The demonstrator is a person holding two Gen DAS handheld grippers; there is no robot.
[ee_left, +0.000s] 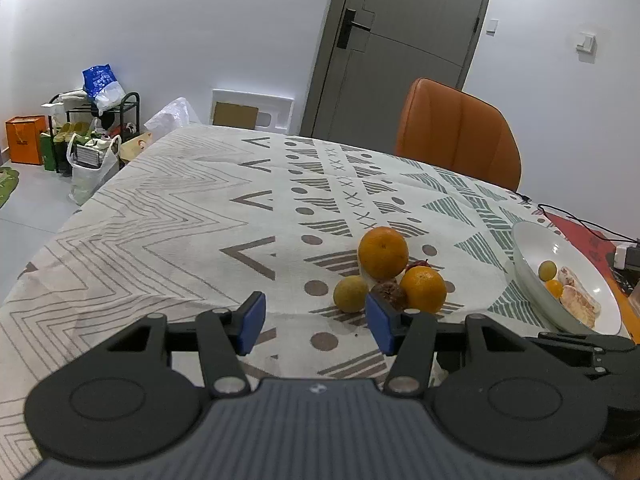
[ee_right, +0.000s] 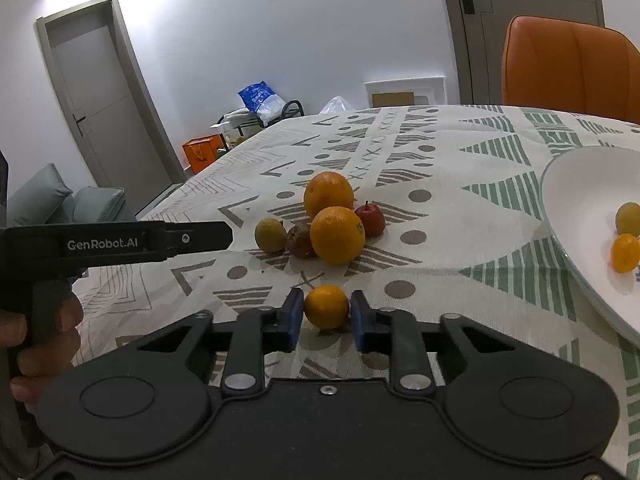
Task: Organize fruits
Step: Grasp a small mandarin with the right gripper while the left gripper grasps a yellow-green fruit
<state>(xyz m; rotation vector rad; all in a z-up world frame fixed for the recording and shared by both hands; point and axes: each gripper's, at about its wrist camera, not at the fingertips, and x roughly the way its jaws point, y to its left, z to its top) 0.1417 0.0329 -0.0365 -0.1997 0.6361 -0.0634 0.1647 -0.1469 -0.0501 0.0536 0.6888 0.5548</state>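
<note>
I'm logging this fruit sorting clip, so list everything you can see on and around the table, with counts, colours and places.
large oranges: two, orange, in the cluster mid-table
small orange: one, orange, between the right gripper's jaws
yellow-green fruit: one, left of the cluster
brown wrinkled fruit: one, dark brown, beside it
red fruit: one, red, right of the cluster
plate: one, white, right, holding small yellow and orange fruits and pale pieces
tablecloth: one, cream, patterned
chair: one, orange, behind the table
left gripper: black, blue pads, open, empty
right gripper: shut on the small orange
hand: holding the left gripper's handle
</note>
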